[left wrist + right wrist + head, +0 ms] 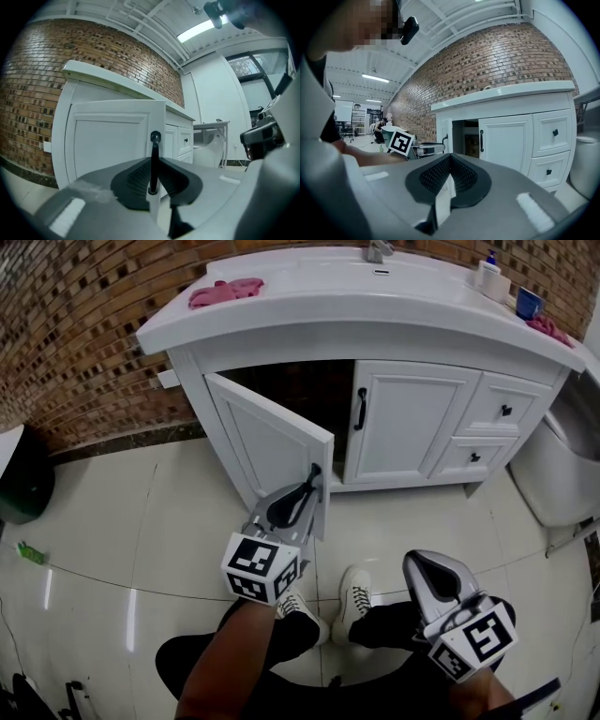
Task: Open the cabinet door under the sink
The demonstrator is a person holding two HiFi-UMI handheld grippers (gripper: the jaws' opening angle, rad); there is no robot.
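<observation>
One stiff, light door (267,442) stands half open under the sink (375,329) and should swing easily on its hinges. Its thin black handle (153,159) is the only real hold, and it looks smooth enough to slip. Your left claw (153,183), held about level, grips that bar. Your right claw (450,164), closed and empty, hangs over your legs.

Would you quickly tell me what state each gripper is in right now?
Left gripper: closed on the cabinet door handle.
Right gripper: closed, nothing between its fingers.
</observation>
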